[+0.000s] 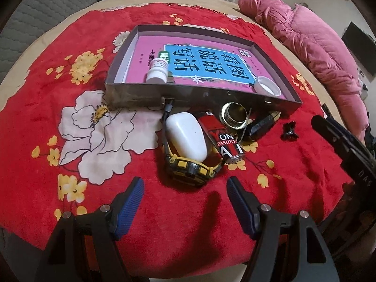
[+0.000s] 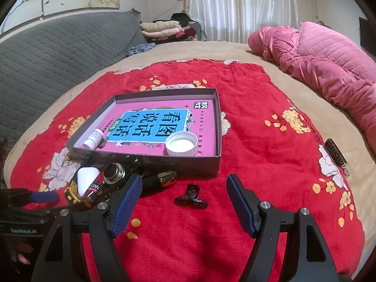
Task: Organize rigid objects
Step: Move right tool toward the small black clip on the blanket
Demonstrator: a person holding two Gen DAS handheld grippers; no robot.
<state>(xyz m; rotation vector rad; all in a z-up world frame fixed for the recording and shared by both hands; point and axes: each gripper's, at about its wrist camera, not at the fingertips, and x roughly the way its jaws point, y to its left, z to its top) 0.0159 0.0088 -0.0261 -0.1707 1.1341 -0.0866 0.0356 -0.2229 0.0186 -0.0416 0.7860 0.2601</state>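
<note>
Red blanket lies bare beside box.

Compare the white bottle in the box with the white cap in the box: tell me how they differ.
The white bottle lies on its side at the box's near left corner; the white cap sits with its open side up at the near right corner. The bottle is slim with a printed label; the cap is wide, shallow, ribbed and unlabelled. Both are white and rest on the pink book inside the box.
</note>
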